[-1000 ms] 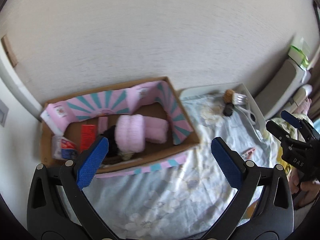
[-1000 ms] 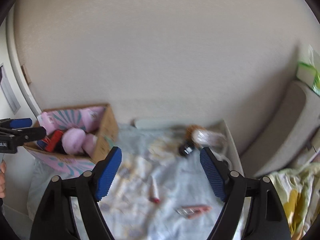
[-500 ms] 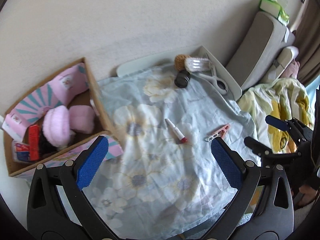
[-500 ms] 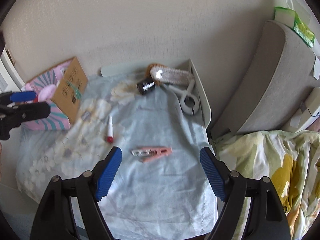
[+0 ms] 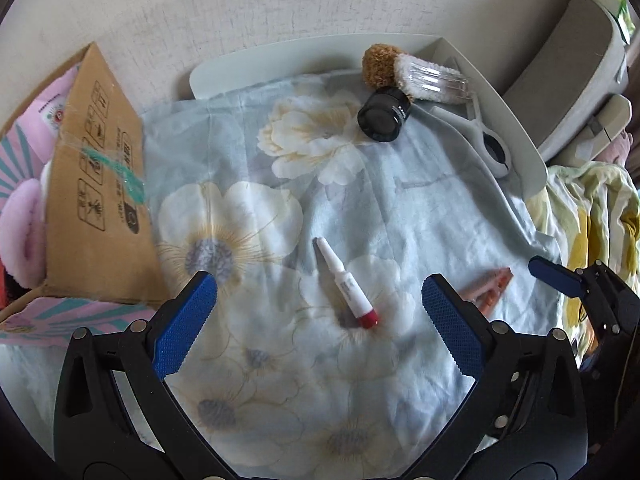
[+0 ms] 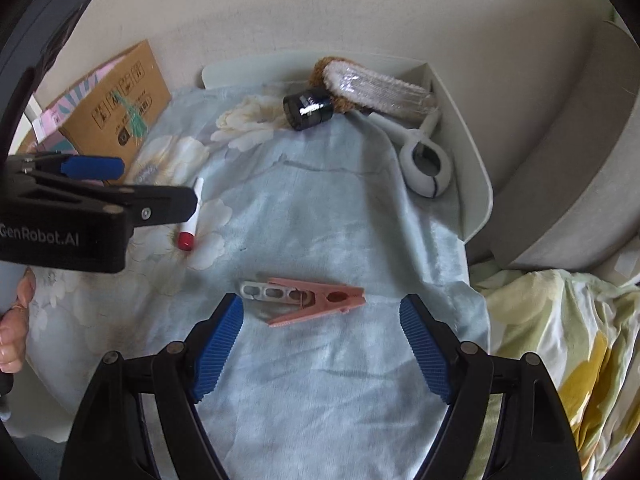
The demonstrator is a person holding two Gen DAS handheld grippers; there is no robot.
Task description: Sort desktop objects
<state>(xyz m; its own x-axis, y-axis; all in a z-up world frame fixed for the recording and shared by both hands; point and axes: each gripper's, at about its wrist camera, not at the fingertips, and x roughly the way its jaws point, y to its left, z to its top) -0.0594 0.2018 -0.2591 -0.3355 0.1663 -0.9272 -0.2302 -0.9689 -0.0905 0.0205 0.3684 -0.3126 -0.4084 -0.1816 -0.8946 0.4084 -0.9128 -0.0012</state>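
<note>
A white tube with a red cap (image 5: 345,285) lies on the floral cloth (image 5: 304,208); my left gripper (image 5: 318,320) is open and empty, hovering over it with the tube between its fingers. The tube also shows in the right wrist view (image 6: 191,216). A pink clothespin (image 6: 308,300) lies just ahead of my open, empty right gripper (image 6: 320,344); its tip shows in the left wrist view (image 5: 490,286). A black jar (image 5: 384,115), a brown puff (image 5: 378,65), a white brush (image 5: 434,78) and a white ring-handled tool (image 5: 486,142) lie at the back.
A cardboard box (image 5: 92,184) with pink lining and pink plush items stands at the left. A white tray (image 6: 468,152) rims the table's back and right. A grey cushion (image 6: 580,176) and a yellow floral blanket (image 6: 560,340) lie to the right.
Both grippers have swung away from the box and come down closer to the cloth. The left now frames the tube, the right the clothespin.
</note>
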